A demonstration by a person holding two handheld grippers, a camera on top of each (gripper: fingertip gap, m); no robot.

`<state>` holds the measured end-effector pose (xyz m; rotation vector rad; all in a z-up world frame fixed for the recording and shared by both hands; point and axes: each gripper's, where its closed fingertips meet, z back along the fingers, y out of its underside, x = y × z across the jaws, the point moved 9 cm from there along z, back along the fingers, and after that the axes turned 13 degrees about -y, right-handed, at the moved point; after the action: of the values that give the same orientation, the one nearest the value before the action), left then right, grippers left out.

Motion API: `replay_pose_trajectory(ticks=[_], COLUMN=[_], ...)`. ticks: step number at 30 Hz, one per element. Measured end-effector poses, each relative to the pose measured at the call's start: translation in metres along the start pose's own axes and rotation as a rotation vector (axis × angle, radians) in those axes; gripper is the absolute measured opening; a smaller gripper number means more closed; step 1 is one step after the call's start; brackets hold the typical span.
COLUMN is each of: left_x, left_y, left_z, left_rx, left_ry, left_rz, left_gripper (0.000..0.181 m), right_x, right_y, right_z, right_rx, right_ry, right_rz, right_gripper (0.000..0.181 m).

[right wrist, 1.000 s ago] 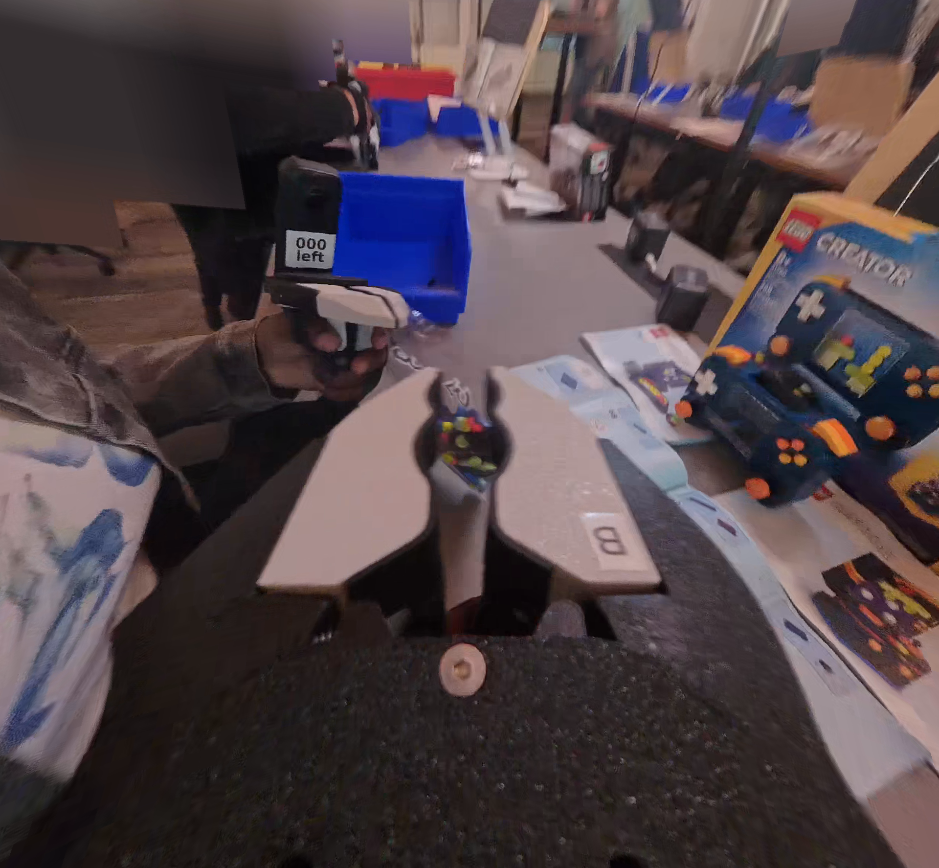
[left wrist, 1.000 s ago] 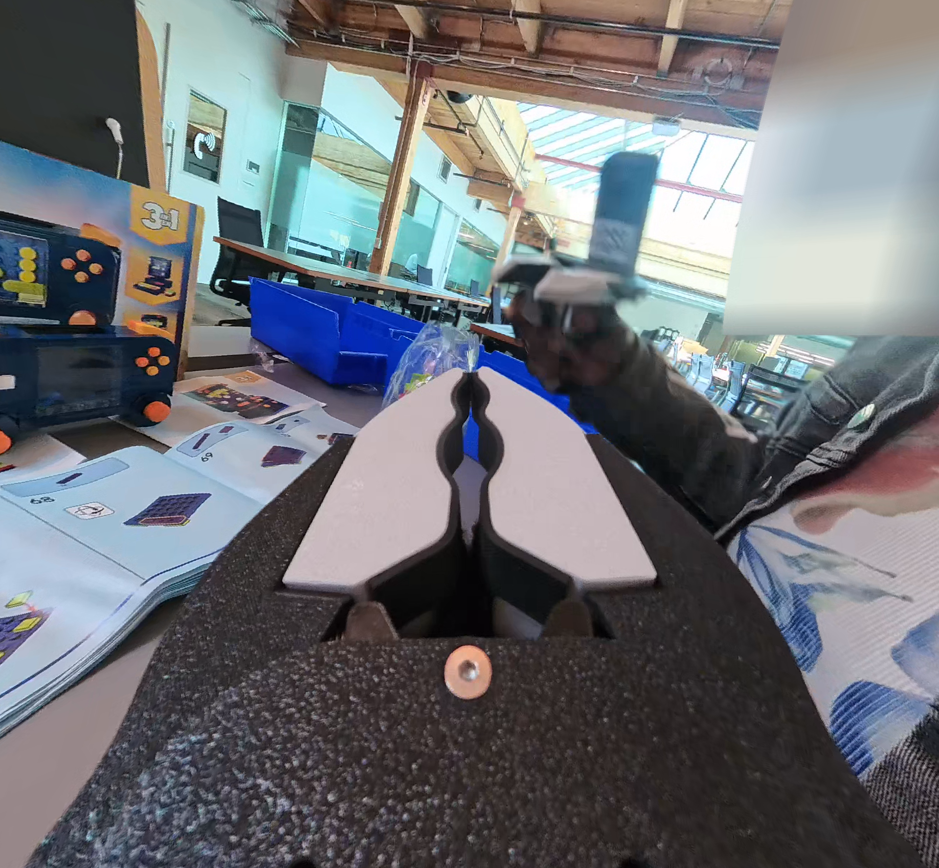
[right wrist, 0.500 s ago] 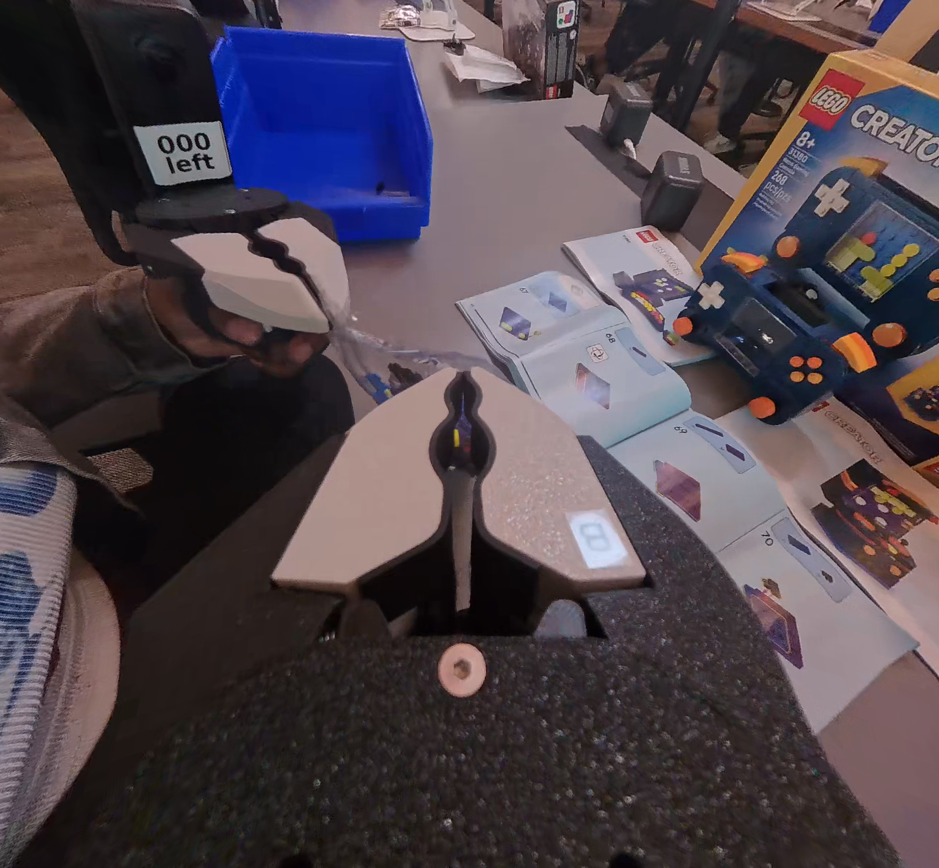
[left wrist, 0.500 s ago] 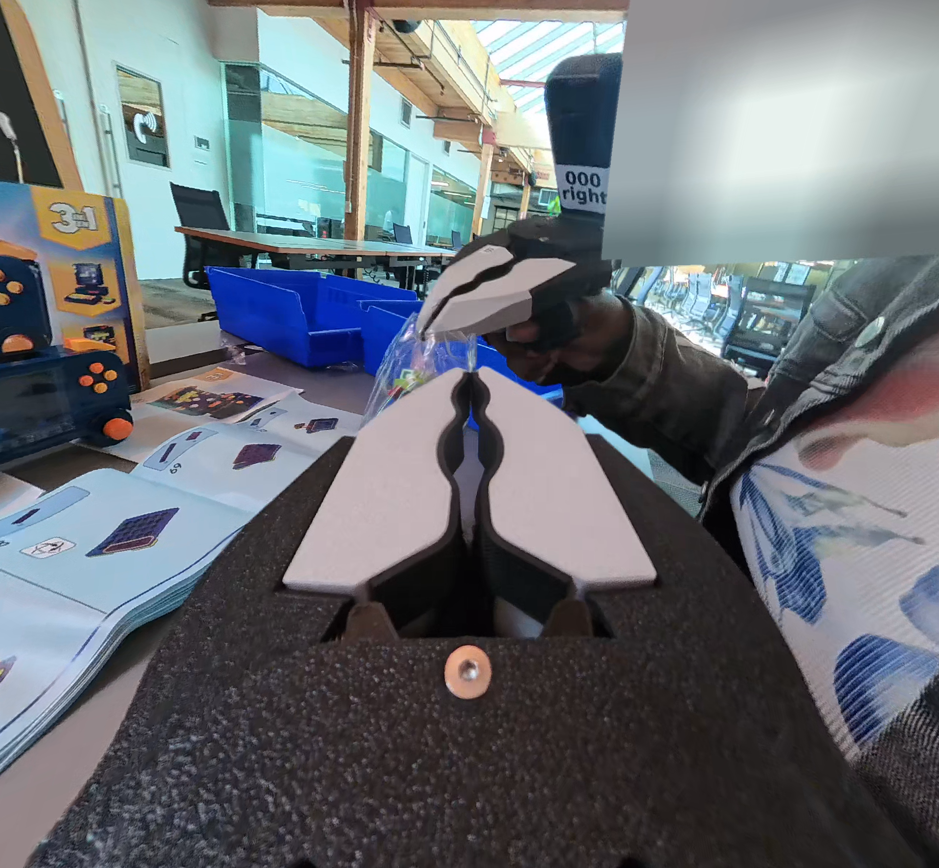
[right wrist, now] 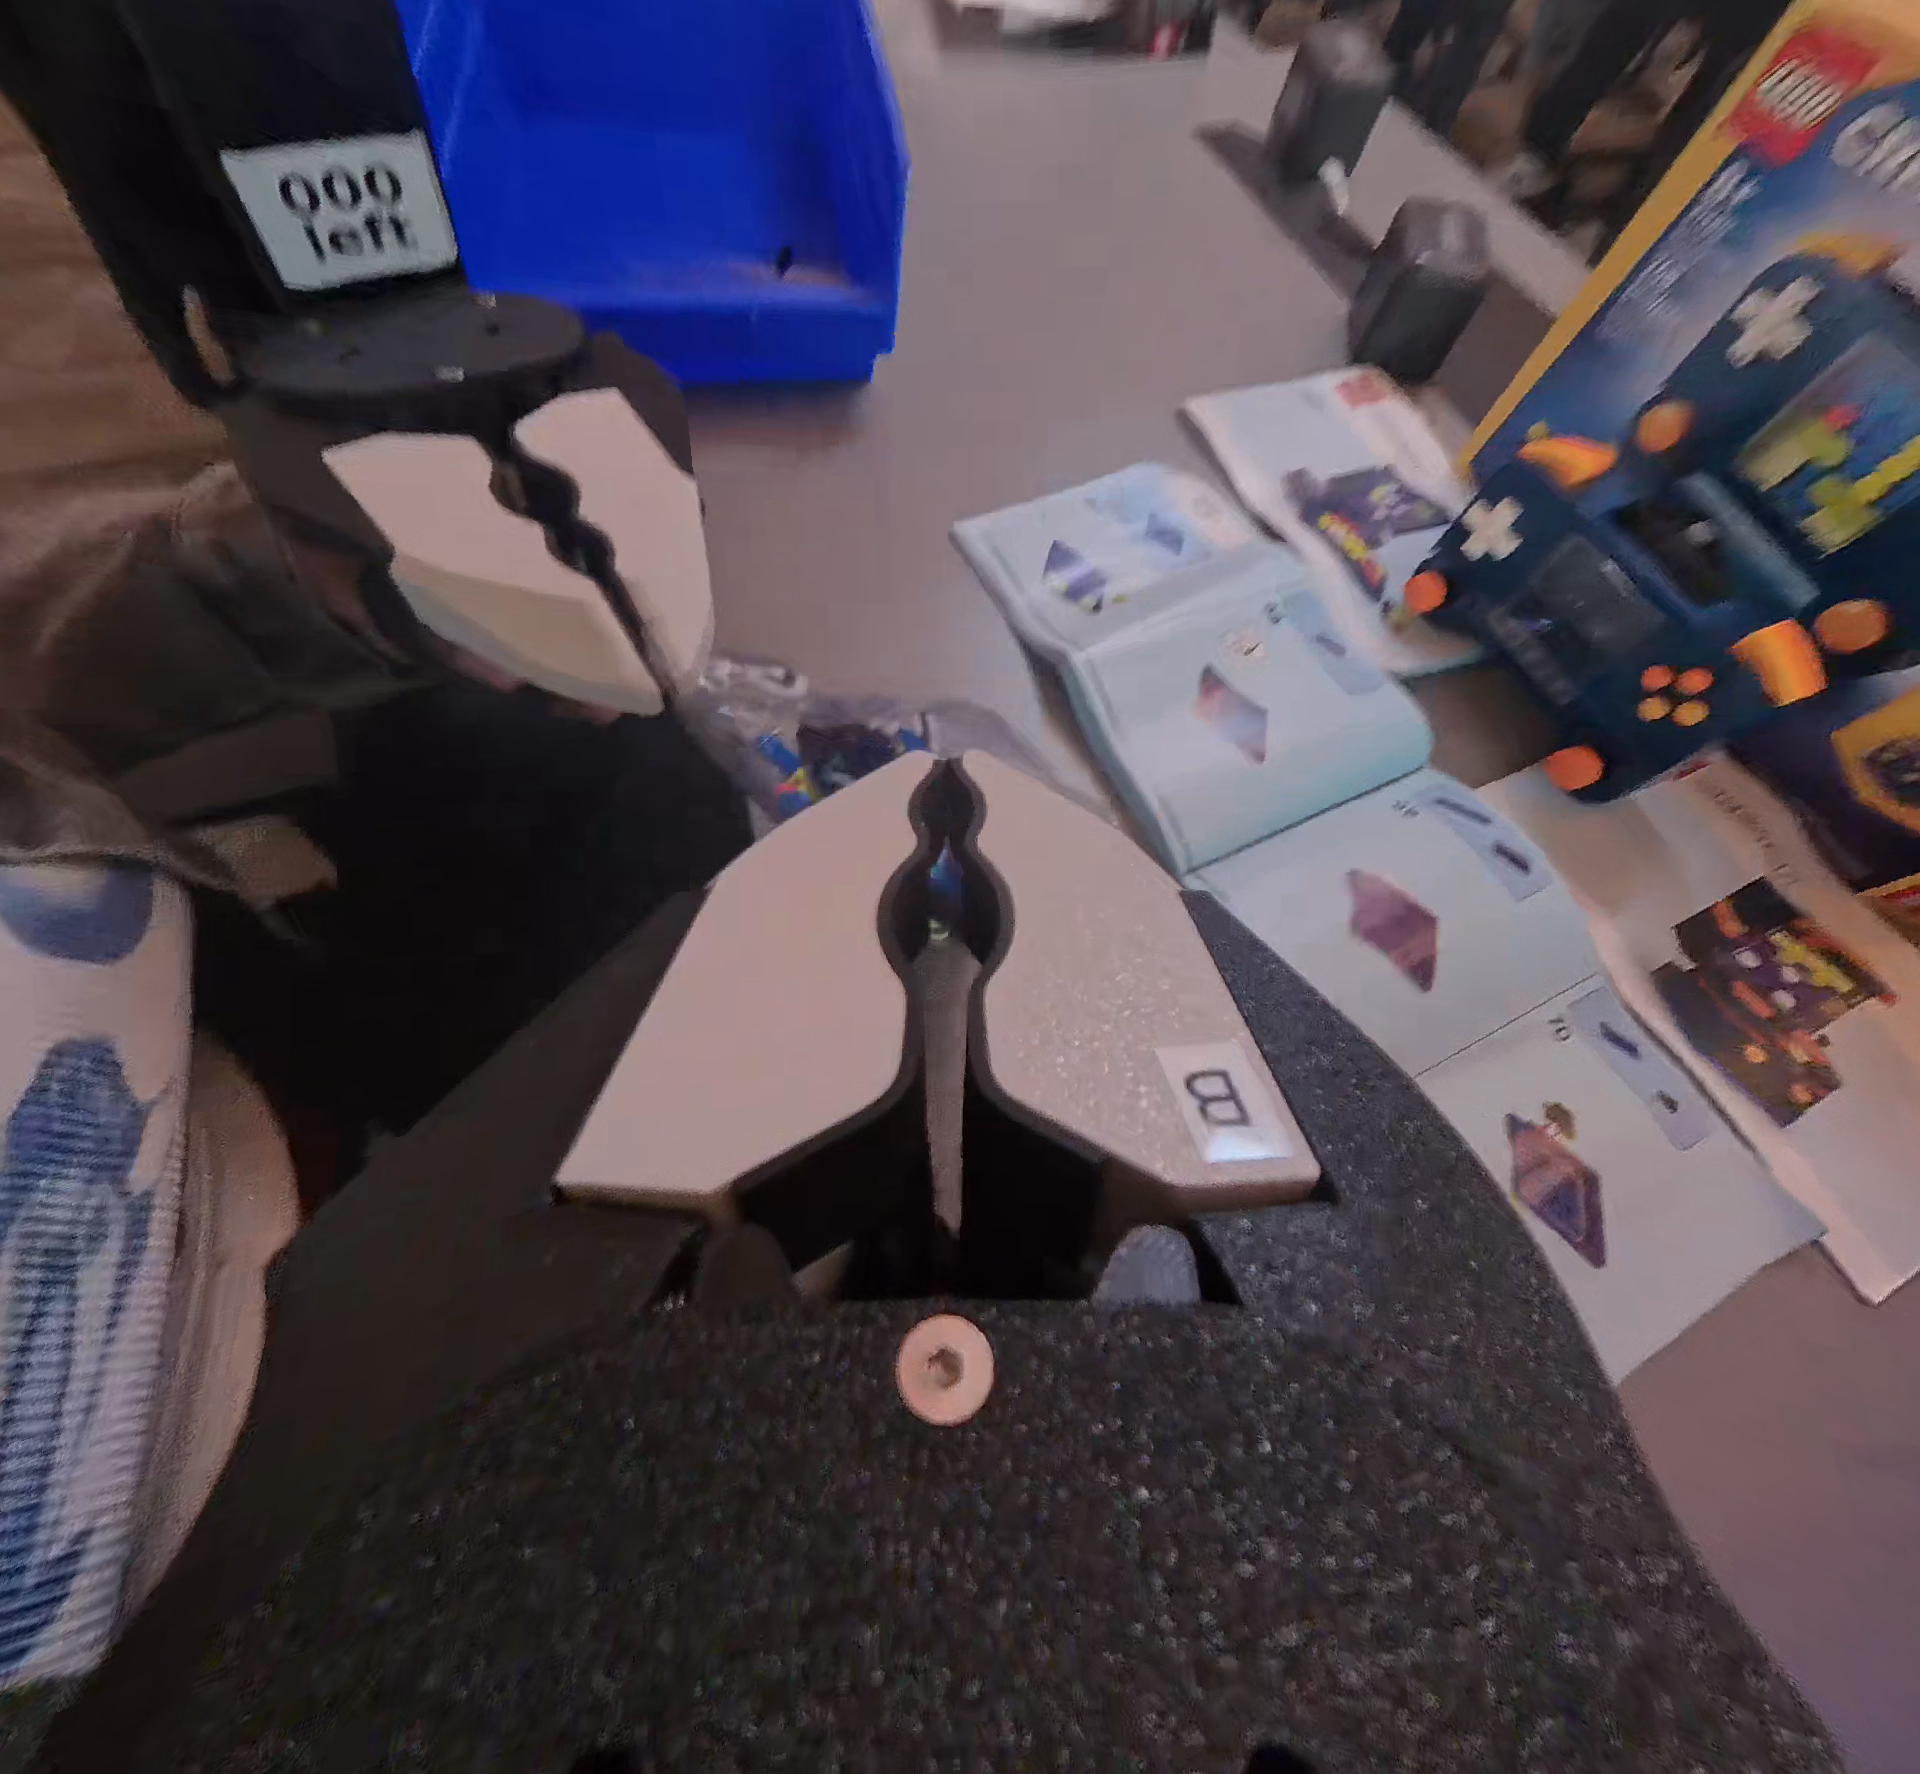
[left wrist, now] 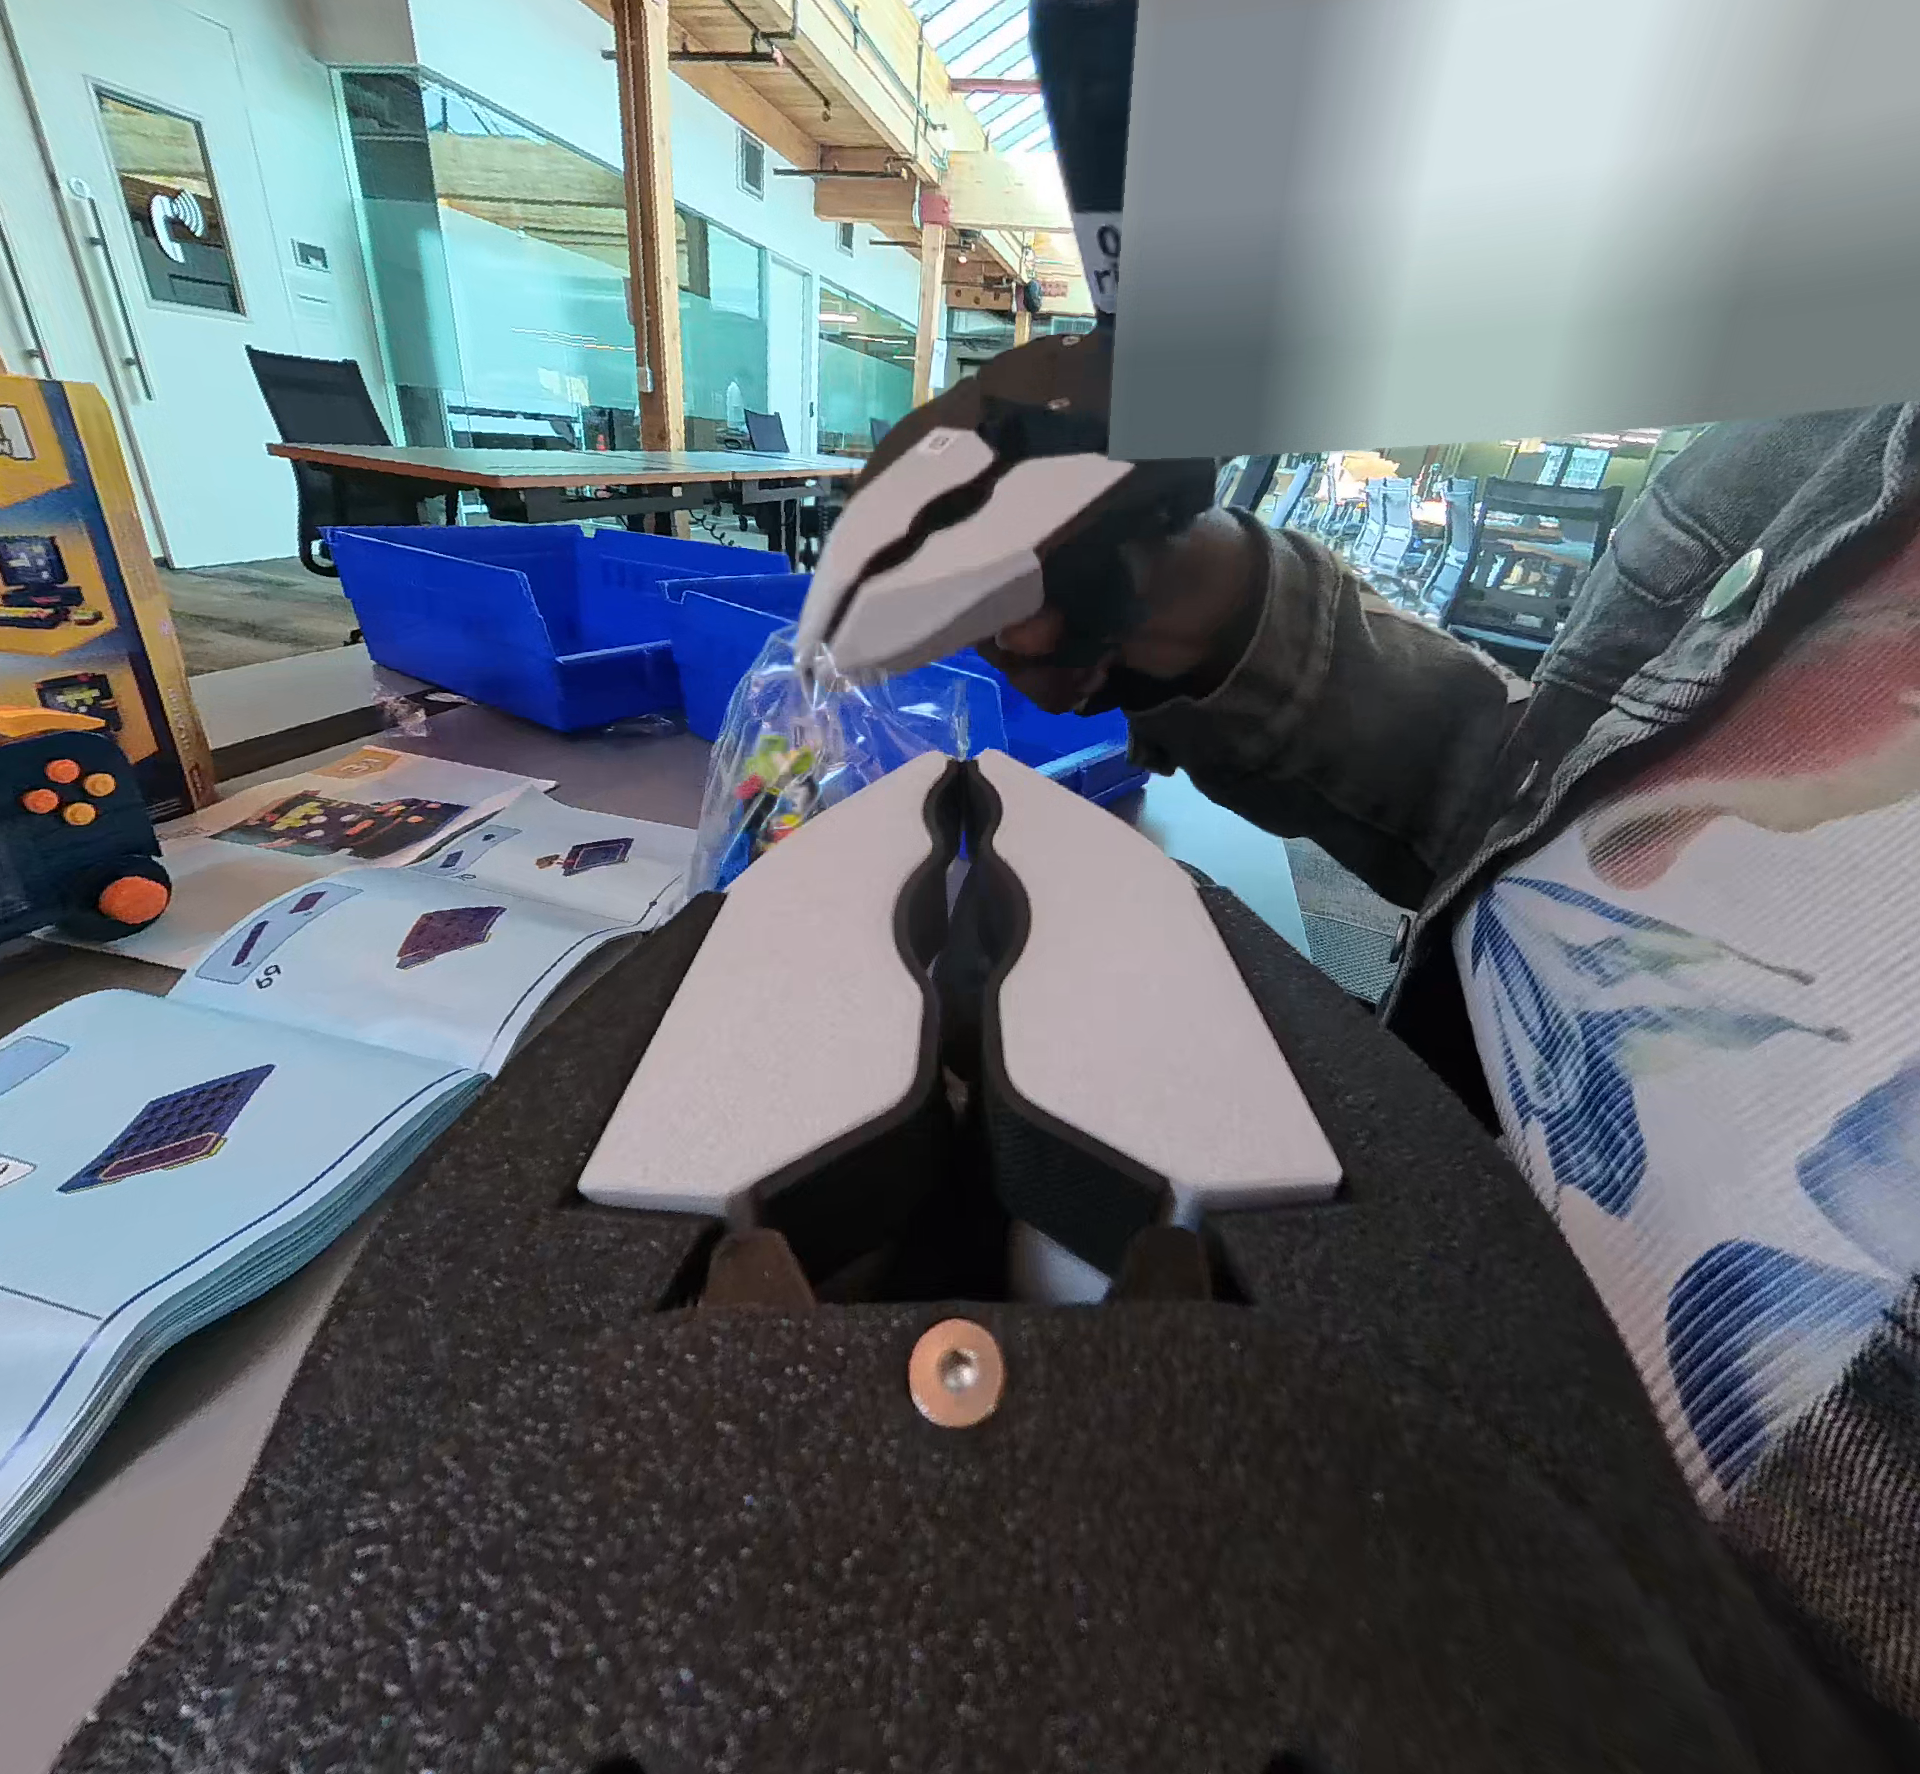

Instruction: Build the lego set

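Clear plastic, the bag (left wrist: 821, 768) of small coloured bricks hung between the two grippers above the grey table (right wrist: 1039, 290). The left gripper (left wrist: 961, 768) had its fingers closed together on one edge of the bag, and the right gripper (left wrist: 816, 649) pinched the bag's top corner with its fingers shut, just above and ahead of the left one. In the right wrist view the bag (right wrist: 821, 737) sagged between the right gripper (right wrist: 948, 768) and the left gripper (right wrist: 660, 685), with bricks showing through the gap behind the closed tips.

Beside the bag an open booklet (right wrist: 1247, 685) lay flat on the table, with more sheets (right wrist: 1766, 1018) past it. The right wrist view alone showed the built blue console model (right wrist: 1662, 581) whole, leaning at the box (right wrist: 1766, 145), and one blue bin (right wrist: 644, 114) from above. The left wrist view alone showed two bins (left wrist: 540, 602) side by side, a sleeve (left wrist: 1330, 685) behind the right gripper, and wooden beams (left wrist: 644, 166) overhead.
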<state>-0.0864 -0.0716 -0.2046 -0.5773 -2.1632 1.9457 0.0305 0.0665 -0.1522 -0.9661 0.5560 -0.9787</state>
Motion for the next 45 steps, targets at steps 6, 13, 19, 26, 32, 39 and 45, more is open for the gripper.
replay_pose_trajectory(ticks=[6,13,19,26,32,39,45], left_x=[-0.004,-0.011,-0.02,-0.024,-0.026,-0.027,-0.029], left_y=[0.004,0.009,0.011,0.016,0.019,0.015,0.018], left_z=[-0.004,-0.009,-0.014,-0.019,-0.022,-0.019,-0.021], left_rx=[0.01,0.062,0.092,0.068,0.068,0.038,0.058], left_ry=[0.005,0.011,0.03,0.034,0.017,0.024,0.026], left_rz=[-0.007,-0.065,-0.108,-0.087,-0.1,-0.074,-0.087], left_gripper=[0.0,0.0,0.0,0.0,0.0,0.0,0.0], right_x=[0.004,0.006,0.011,0.019,0.005,0.015,0.018], right_y=[-0.006,0.002,0.003,0.003,0.004,0.005,0.008], right_z=[0.002,-0.012,-0.011,-0.01,0.0,0.006,0.009], right_rx=[-0.069,0.191,0.177,0.259,0.51,0.54,0.66], right_ry=[-0.14,-0.061,-0.189,-0.278,-0.134,-0.034,-0.151], right_rz=[-0.063,0.055,-0.021,0.042,0.161,0.786,0.82], right_gripper=[0.0,0.0,0.0,0.0,0.0,0.0,0.025])
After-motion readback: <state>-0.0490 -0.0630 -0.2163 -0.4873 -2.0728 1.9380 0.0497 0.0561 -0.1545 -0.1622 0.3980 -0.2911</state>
